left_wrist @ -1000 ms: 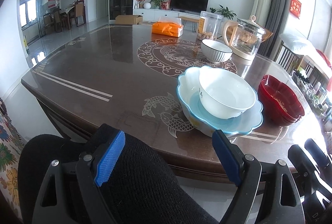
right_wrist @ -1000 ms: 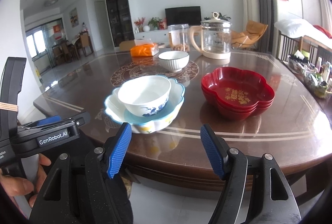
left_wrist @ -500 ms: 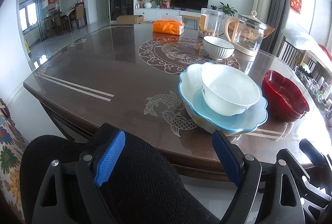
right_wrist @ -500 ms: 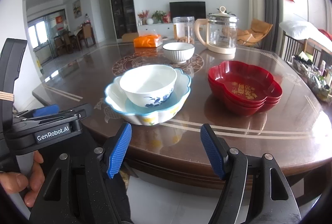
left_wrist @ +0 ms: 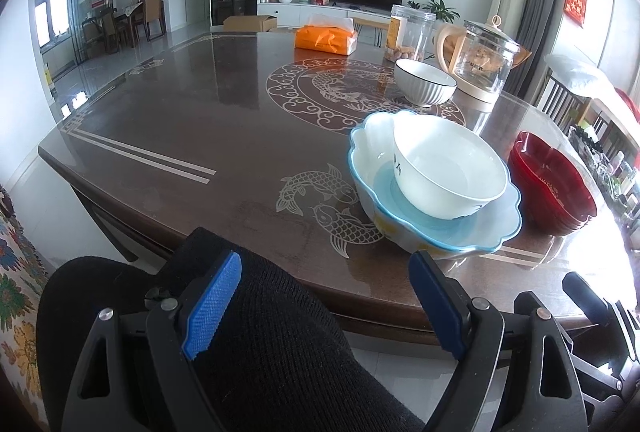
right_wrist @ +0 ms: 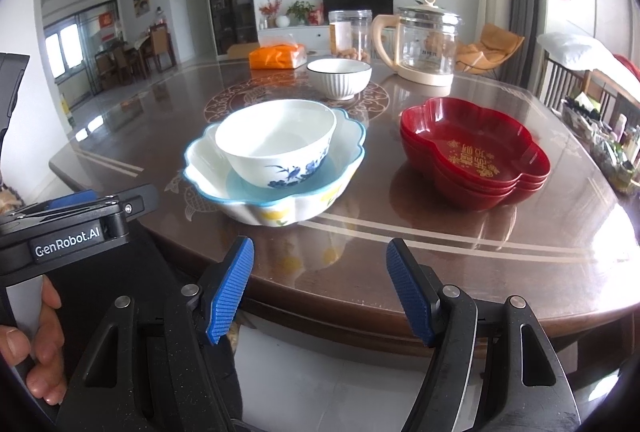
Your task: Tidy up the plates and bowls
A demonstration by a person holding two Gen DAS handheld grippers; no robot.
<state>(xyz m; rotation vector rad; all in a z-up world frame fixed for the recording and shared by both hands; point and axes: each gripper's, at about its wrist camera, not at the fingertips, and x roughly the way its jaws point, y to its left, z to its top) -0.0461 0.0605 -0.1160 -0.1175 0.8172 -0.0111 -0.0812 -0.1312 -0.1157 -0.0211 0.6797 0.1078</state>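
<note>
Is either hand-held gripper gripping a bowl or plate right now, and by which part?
Nothing is held. The left hand-held gripper and right hand-held gripper are both open, short of the table edge.

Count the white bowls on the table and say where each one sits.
2. One white bowl with blue flowers sits inside the scalloped blue-rimmed dish near the front edge; a ribbed white bowl stands behind it, before the jar.

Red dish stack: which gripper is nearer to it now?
Right. The right gripper hovers open off the table edge, the red dish stack just ahead-right. The left gripper sits farther left, beyond the scalloped bowl.
</note>
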